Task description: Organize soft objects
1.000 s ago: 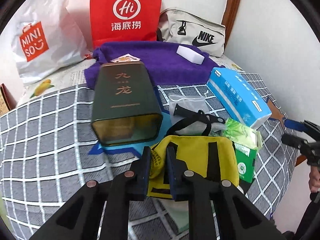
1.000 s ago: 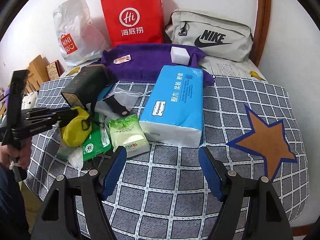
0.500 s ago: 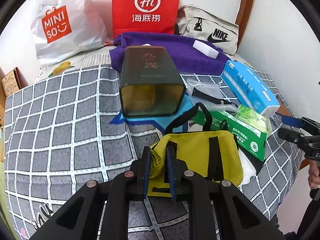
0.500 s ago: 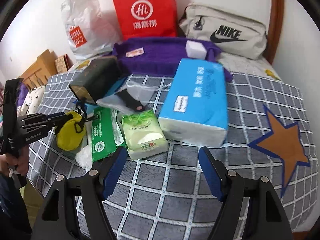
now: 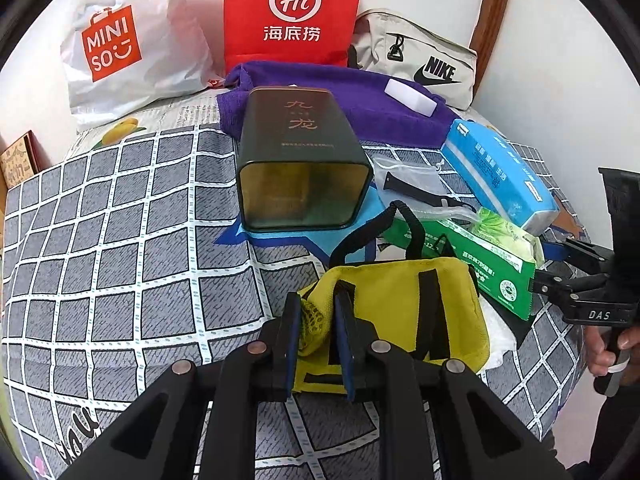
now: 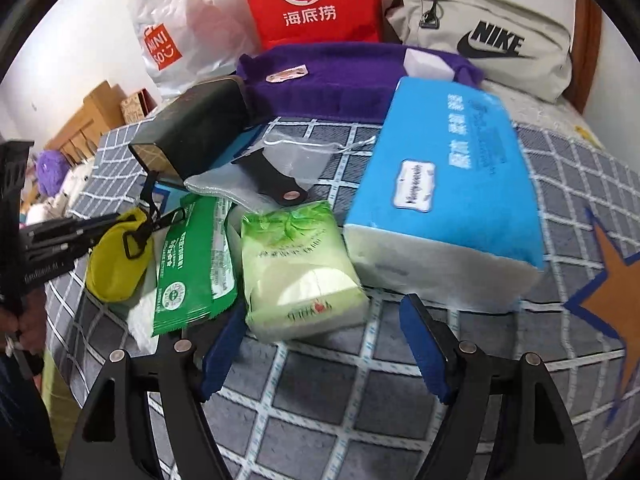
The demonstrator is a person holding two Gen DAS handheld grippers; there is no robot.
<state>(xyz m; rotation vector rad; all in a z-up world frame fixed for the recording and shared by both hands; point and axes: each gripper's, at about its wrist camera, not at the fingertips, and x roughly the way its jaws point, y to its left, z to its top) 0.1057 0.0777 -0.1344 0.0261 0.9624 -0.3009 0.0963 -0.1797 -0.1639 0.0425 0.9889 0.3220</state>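
Note:
A yellow fabric bag with black straps lies on the checked bedspread. My left gripper pinches its near corner, and the jaws are opening slightly with the fabric still pressed between the pads. In the right wrist view the same bag sits at the left, held by the left gripper. My right gripper stands open and holds nothing, right in front of a light green tissue pack. A green wipes pack and a blue tissue pack flank it.
A dark tin lies on its side beyond the bag. Behind it are a purple towel with a white sponge, a red paper bag, a Miniso bag and a Nike bag. A mesh pouch lies mid-pile.
The left gripper drew the yellow bag a little off the green wipes pack, then kept still. The right gripper sank and closed in on the light green tissue pack.

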